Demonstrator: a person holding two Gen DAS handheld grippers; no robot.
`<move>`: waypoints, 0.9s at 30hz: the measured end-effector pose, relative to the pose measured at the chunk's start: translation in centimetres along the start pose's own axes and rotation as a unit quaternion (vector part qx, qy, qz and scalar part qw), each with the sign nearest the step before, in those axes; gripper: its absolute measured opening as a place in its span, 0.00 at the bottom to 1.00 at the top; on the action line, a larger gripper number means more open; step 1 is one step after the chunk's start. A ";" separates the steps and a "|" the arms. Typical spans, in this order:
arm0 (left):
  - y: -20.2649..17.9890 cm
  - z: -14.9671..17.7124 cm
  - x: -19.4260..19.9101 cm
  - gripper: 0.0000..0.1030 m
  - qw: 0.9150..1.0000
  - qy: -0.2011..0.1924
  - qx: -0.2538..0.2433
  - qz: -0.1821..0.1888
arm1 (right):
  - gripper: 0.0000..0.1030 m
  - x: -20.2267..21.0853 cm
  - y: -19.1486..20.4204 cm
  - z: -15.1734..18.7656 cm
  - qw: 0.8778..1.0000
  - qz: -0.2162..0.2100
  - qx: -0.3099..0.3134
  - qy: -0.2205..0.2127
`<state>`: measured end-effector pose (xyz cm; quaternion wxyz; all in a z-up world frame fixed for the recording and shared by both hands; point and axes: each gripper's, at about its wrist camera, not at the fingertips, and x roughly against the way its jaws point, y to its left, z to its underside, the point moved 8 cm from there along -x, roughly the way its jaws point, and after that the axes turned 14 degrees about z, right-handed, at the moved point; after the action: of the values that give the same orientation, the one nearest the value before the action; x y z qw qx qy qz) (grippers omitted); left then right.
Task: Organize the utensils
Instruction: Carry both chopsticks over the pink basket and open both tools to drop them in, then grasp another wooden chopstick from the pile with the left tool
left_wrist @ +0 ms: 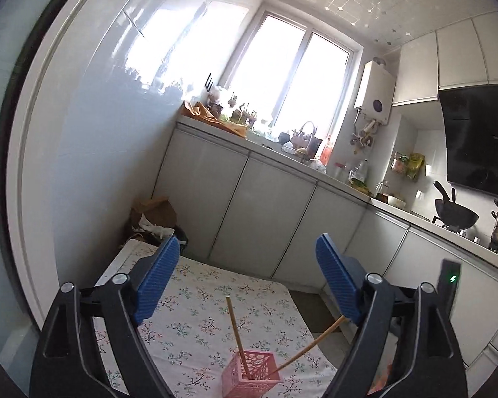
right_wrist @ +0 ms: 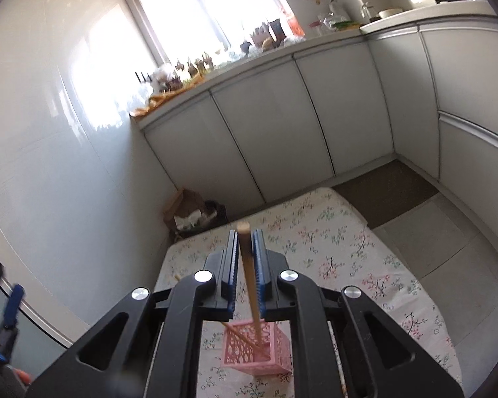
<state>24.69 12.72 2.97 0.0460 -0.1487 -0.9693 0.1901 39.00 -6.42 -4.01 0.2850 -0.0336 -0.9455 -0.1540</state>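
The right gripper (right_wrist: 245,258) has its blue pads (right_wrist: 257,265) pressed together on a wooden chopstick (right_wrist: 249,275), gripping it just below its blunt upper end, which pokes out above the fingertips. The stick's long axis runs close to vertical, upper end toward the kitchen cabinets (right_wrist: 275,116) and lower end down inside the pink basket (right_wrist: 255,348), so it reads as being lowered in or about to be let go. A second chopstick (right_wrist: 242,335) already leans at a slant in that basket. The left gripper (left_wrist: 245,282) hangs above with its jaws wide apart and nothing between them; below it the left wrist view shows the same pink basket (left_wrist: 252,373) with one stick (left_wrist: 237,335) nearly upright and another (left_wrist: 312,345) tilted far toward the right finger. The basket stands on the floral tablecloth (right_wrist: 332,248) near the table's near edge, well away from its far corners. The main risk appears to be the basket itself: it looks light and open-walled, and a stick pushed in off-axis or released while pressing on a wall could tip or slide it toward that near edge. A tip could also catch in the lattice holes rather than reach the bottom, leaving the stick perched and prone to topple out. The leaning stick may cross the held one and nudge it askew on release.
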 end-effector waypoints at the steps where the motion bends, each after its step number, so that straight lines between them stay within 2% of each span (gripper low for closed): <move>1: 0.1 0.0 0.0 0.78 1.000 0.004 0.002 0.000 | 0.19 -0.2 0.1 0.6 1.000 0.004 0.001 0.005; 3: 0.4 0.1 0.0 0.78 1.000 0.007 0.003 -0.001 | 0.31 -0.6 0.0 1.4 1.000 0.009 -0.002 0.013; 8: 0.3 0.3 0.0 0.79 1.000 0.024 0.001 0.002 | 0.33 0.6 -0.9 1.7 1.000 0.023 -0.005 0.004; 11: -0.2 0.6 0.1 0.85 0.999 0.034 0.002 0.007 | 0.38 1.9 -1.9 1.7 1.000 0.030 -0.006 -0.004; 14: -1.2 1.4 -0.1 0.92 0.998 0.058 -0.008 0.011 | 0.54 3.8 -3.7 2.2 0.999 0.048 -0.010 -0.016; 16: -1.9 2.4 -0.6 0.93 0.996 0.087 -0.016 0.015 | 0.74 5.3 -5.3 2.8 0.997 0.070 -0.013 -0.028; 17: -2.4 3.2 -0.8 0.93 0.994 0.105 -0.018 0.021 | 0.77 5.9 -6.1 3.3 0.996 0.081 -0.014 -0.033; 19: -3.6 5.2 -1.7 0.93 0.987 0.156 -0.025 0.037 | 0.90 7.4 -7.7 4.5 0.994 0.102 -0.012 -0.043; 22: -5.0 8.2 -2.6 0.93 0.974 0.218 -0.034 0.052 | 0.94 9.1 -9.7 6.7 0.990 0.130 0.011 -0.045; 24: -6.0 10.8 -3.1 0.93 0.961 0.266 -0.039 0.064 | 0.94 10.1 -10.8 8.6 0.988 0.146 0.039 -0.044; 25: -6.7 12.6 -3.5 0.93 0.951 0.299 -0.043 0.072 | 0.94 10.4 -11.3 9.3 0.986 0.153 0.049 -0.044; 27: -7.4 14.7 -3.9 0.93 0.939 0.333 -0.048 0.076 | 0.94 11.1 -12.4 11.2 0.984 0.164 0.065 -0.038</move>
<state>24.23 -0.20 -7.94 0.3446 -0.2787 -0.8923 0.0857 21.93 -14.95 -10.15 0.2714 -0.1754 -0.9454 -0.0422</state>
